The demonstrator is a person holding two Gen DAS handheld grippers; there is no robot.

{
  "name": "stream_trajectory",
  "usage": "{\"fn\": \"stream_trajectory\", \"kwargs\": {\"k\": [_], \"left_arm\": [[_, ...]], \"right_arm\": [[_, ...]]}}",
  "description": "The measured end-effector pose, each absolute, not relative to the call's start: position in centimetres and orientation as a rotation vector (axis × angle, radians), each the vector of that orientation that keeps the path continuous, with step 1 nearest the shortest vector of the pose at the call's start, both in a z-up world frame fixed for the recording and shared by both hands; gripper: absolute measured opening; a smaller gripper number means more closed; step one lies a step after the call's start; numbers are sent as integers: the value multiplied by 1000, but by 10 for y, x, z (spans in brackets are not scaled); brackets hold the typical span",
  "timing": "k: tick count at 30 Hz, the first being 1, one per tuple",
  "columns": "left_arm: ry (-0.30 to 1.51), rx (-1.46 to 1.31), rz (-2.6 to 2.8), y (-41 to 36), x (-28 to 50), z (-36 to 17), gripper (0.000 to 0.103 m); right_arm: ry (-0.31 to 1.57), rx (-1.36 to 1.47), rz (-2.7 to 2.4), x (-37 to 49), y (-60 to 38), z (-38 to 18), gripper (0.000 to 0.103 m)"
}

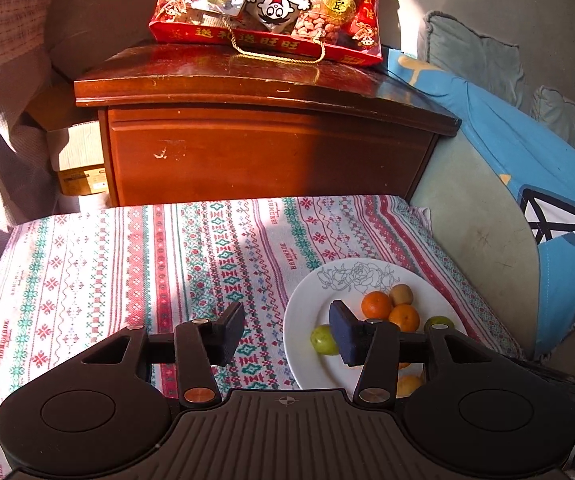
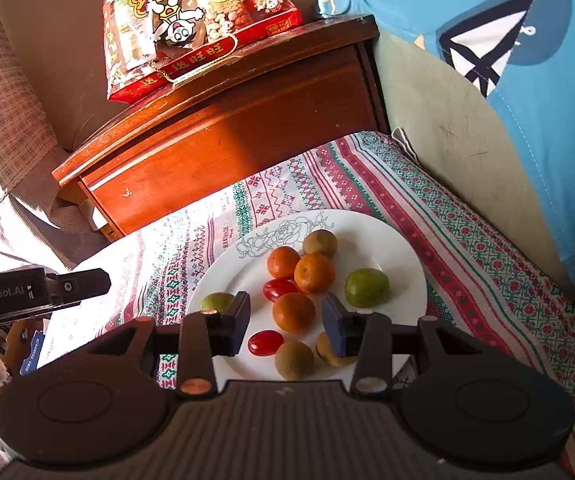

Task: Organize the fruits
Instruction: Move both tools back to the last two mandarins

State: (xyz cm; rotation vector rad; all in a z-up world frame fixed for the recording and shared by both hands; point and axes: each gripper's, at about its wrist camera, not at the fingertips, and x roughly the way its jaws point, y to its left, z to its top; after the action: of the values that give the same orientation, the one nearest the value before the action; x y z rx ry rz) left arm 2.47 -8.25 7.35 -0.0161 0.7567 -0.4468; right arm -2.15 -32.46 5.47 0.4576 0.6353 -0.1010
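All fruit, oranges [image 2: 294, 312] and small tomatoes [image 2: 265, 342] included, sits gathered on the white plate [image 2: 403, 240] atop the cloth-covered table [image 1: 107, 280], while the left gripper [image 1: 287, 332] and right gripper [image 2: 286, 322] hover with jaws open and empty, apparently having nothing left to collect.

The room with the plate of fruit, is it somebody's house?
Probably a home: a wooden cabinet holds a red snack bag, and a plate of fruit sits on a patterned cloth.
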Motion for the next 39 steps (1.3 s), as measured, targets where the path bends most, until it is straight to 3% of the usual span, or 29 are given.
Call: {"fn": "stream_trajectory", "kwargs": {"k": [20, 39], "left_arm": [[813, -50, -263, -4, 22, 62, 49], [881, -42, -238, 13, 22, 36, 50]], "right_arm": [[707, 328, 202, -19, -246, 34, 43], [741, 190, 328, -6, -188, 13, 44]]}}
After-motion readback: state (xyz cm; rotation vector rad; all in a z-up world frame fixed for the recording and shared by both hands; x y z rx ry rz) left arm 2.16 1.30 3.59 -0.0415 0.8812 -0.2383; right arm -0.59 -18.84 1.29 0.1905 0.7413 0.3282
